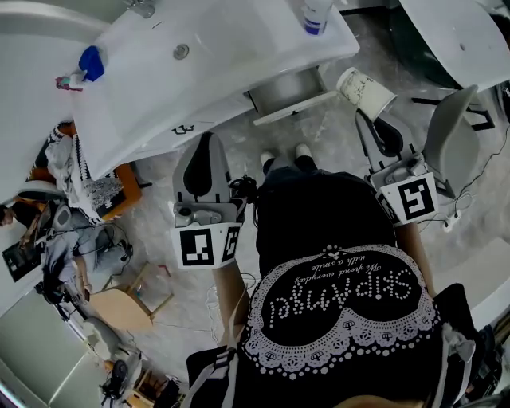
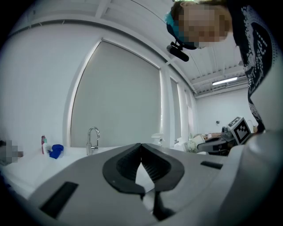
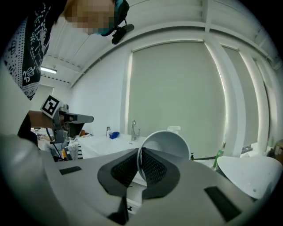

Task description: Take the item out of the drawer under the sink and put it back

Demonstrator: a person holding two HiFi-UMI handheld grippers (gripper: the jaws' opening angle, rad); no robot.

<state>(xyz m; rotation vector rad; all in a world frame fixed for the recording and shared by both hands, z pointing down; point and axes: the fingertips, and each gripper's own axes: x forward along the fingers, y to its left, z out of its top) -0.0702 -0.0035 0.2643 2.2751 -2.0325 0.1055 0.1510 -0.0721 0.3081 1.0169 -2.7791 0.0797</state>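
A white paper cup (image 1: pixel 365 92) hangs in the air right of the open drawer (image 1: pixel 287 89) under the white sink (image 1: pixel 159 88). My right gripper (image 1: pixel 374 119) is shut on the cup's rim. In the right gripper view the rim runs between the pads and the cup (image 3: pixel 167 142) tilts with its mouth toward the camera, my right gripper (image 3: pixel 140 152) pinching it. My left gripper (image 1: pixel 209 137) hovers over the floor in front of the sink. Its tips meet with nothing between them in the left gripper view, where my left gripper (image 2: pixel 141 148) points at the faucet (image 2: pixel 93 139).
A blue object (image 1: pixel 92 62) and a bottle (image 1: pixel 316 16) stand on the sink counter. A second white basin (image 1: pixel 462 40) lies at the top right. A wooden chair (image 1: pixel 131 303), clothes and cables crowd the floor at the left. The person's feet (image 1: pixel 283 159) stand before the drawer.
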